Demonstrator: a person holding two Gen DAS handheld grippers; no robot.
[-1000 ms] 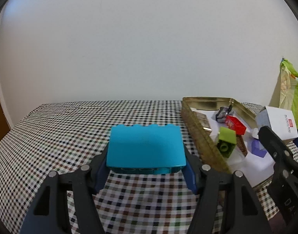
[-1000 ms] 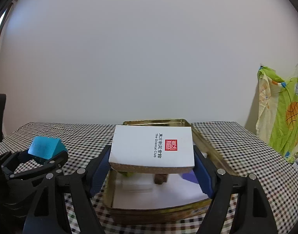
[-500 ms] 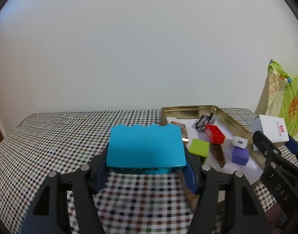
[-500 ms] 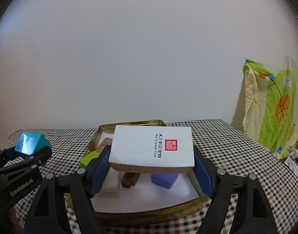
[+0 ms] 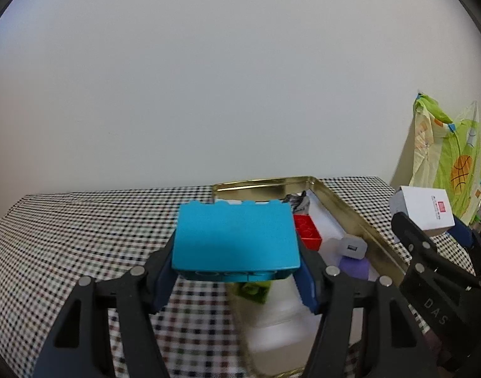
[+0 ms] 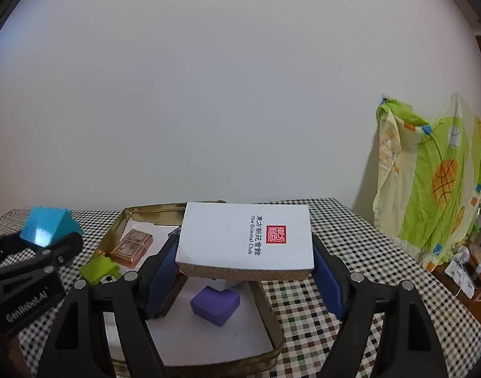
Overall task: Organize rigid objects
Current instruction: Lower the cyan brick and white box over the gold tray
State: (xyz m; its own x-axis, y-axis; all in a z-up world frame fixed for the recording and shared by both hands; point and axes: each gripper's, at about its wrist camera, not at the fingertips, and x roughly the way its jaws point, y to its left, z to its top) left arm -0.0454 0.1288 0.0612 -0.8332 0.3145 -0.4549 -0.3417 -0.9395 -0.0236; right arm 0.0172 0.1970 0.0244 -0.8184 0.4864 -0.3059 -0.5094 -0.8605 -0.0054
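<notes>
Left gripper (image 5: 235, 275): clamped on the blue block (image 5: 235, 239), pads against its two short ends; I hold it level in the air over the near-left corner of the gold tin (image 5: 350, 208)
Right gripper (image 6: 245, 278): clamped on the white box (image 6: 246, 239) by its sides, printed face up; it hangs above the tin's middle, touching nothing below
Tin contents: purple block (image 6: 215, 305) directly beneath the white box; green block (image 6: 99, 269) and copper tile (image 6: 132, 247) toward the left wall; red brick (image 5: 308, 231) and a small white cube (image 5: 353, 247) show in the left view
Step in hand: my reading — both pieces are due to be set down inside the tin, on its white liner
How I would do it: one hand at a time, so the two grippers do not crowd each other over the tin; pick bare liner, not the purple block; lower flat, let the base touch, only then release
Watch for: the tin's raised rim catching a lower finger — come in from above, not across the checked surface (image 5: 83, 236)
</notes>
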